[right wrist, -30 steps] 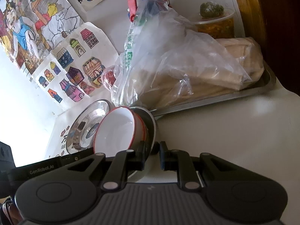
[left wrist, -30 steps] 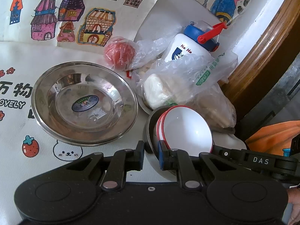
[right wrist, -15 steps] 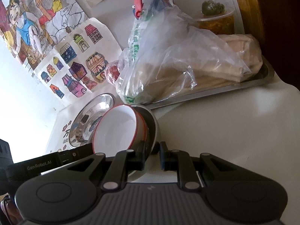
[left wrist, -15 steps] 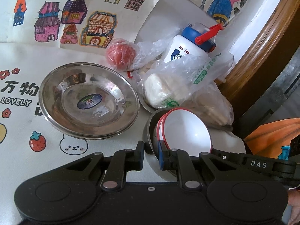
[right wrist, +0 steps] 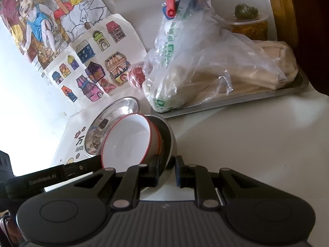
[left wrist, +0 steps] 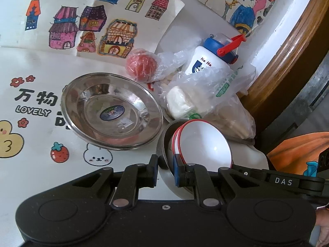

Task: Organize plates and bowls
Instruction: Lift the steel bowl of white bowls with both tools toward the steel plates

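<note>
Both grippers — left [left wrist: 165, 171], right [right wrist: 167, 173] — fingers pinching the steel bowl [left wrist: 164, 144] rim; keep it level toward the steel plate [left wrist: 111, 111].

"LOVELY" on tablecloth [left wrist: 33, 111]; "DAS" on gripper [left wrist: 283, 181]

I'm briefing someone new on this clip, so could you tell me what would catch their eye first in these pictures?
Probably the stack of red-rimmed white bowls nested in a steel bowl, tilted and gripped at opposite rims by the left gripper and the right gripper. Beside it on the cartoon-printed tablecloth lies a shiny steel plate. Behind stand a bagged tomato and a white bottle with a blue cap.
</note>
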Tool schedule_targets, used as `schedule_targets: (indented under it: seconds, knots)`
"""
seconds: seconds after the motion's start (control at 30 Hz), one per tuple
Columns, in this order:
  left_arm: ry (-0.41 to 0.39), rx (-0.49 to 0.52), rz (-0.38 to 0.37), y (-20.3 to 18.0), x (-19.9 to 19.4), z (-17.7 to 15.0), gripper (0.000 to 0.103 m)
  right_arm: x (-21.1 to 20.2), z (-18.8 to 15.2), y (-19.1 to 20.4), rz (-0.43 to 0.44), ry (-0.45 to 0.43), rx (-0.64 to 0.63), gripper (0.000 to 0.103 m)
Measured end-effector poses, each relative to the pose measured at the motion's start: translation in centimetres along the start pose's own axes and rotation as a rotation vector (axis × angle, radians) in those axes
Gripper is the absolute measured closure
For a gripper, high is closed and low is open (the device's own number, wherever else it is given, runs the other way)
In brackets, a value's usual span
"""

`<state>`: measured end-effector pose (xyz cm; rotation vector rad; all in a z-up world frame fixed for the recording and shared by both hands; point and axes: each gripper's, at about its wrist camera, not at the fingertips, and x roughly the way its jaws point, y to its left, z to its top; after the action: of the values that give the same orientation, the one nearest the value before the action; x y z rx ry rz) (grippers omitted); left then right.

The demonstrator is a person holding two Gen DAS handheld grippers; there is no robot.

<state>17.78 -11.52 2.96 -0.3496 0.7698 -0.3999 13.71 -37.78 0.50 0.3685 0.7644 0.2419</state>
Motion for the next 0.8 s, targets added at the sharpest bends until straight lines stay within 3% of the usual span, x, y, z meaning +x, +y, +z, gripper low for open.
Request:
schedule_targets:
  seconds: [0.8]
  knots:
    - [-0.05,-0.001,0.001,1.2,-3.5,0.3,0.088,-0.7,0.1,3.5,0.01,-0.018,-0.057,0.086]
